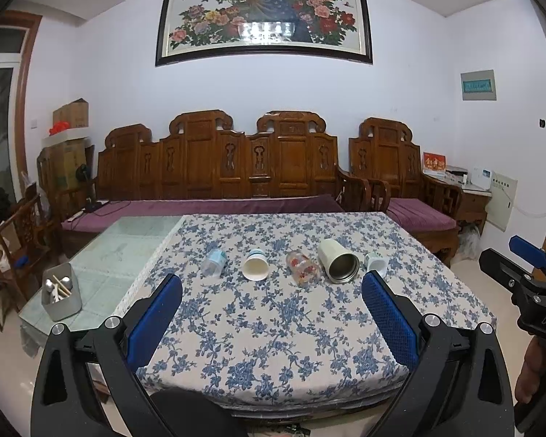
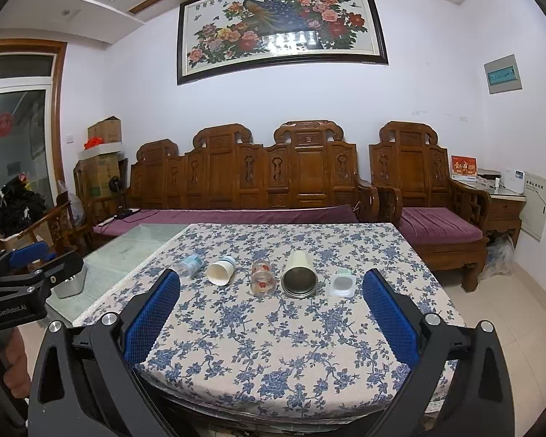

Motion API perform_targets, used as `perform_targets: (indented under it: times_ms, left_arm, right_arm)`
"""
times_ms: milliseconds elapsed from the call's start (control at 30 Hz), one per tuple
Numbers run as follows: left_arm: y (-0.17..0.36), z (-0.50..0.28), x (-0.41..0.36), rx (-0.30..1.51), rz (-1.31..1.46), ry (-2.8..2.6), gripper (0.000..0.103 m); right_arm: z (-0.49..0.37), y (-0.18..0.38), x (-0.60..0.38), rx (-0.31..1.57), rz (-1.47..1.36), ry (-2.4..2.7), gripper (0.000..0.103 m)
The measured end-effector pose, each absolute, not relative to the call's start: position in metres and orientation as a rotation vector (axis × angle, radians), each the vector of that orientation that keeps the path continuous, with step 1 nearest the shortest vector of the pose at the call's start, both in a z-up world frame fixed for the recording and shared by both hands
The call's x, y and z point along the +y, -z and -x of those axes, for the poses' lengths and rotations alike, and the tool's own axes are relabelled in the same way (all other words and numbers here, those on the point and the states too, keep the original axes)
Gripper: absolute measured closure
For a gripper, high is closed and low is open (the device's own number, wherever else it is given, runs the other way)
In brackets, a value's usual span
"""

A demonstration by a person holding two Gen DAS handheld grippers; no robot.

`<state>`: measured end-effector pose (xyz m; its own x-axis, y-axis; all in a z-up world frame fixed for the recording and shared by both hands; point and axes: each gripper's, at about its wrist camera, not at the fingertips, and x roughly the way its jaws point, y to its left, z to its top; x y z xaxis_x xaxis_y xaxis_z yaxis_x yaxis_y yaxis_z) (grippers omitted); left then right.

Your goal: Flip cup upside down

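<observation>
Left gripper [image 1: 273,313] fingers spread wide, empty, held above the near table edge. Right gripper [image 2: 271,309] the same, apart and holding nothing, just right of the left one. Past both, on the floral tablecloth [image 1: 273,346], five cups lie on their sides in a row, mouths toward the cameras: clear plastic cup [image 1: 213,263] far left, paper cup [image 1: 255,264], flowered glass [image 1: 302,267], cream metal tumbler [image 1: 337,260], small white cup [image 1: 376,263] far right. Grey utensil box [image 1: 61,296] on the bare glass at left.
</observation>
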<state>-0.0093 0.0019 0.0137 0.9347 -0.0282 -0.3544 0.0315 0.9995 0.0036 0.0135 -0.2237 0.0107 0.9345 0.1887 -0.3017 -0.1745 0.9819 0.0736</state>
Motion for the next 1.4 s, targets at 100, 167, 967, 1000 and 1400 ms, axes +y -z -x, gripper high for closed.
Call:
perform_targets:
  times_ms: [100,167,967,1000,1400]
  left_arm:
    - [-0.015,0.009,0.002,0.361,-0.011,0.031,0.008]
    - [-0.014,0.009,0.001,0.359,-0.012,0.031,0.008]
    - [-0.018,0.014,-0.002,0.349,-0.013,0.037,0.008]
    - [-0.018,0.014,-0.002,0.349,-0.014,0.036,0.008]
    - [-0.023,0.018,-0.004,0.341,-0.017,0.046,0.008]
  right_arm:
    - [-0.013,-0.011,-0.224,0.312,-0.045,-0.186,0.003]
    - [-0.013,-0.012,-0.224,0.312,-0.046,-0.186,0.003]
    - [-0.002,-0.025,-0.218,0.291,-0.045,-0.196,0.003]
    - [-0.001,-0.025,-0.217,0.291,-0.044,-0.194,0.003]
    - [-0.002,-0.024,-0.219,0.290,-0.046,-0.194,0.003]
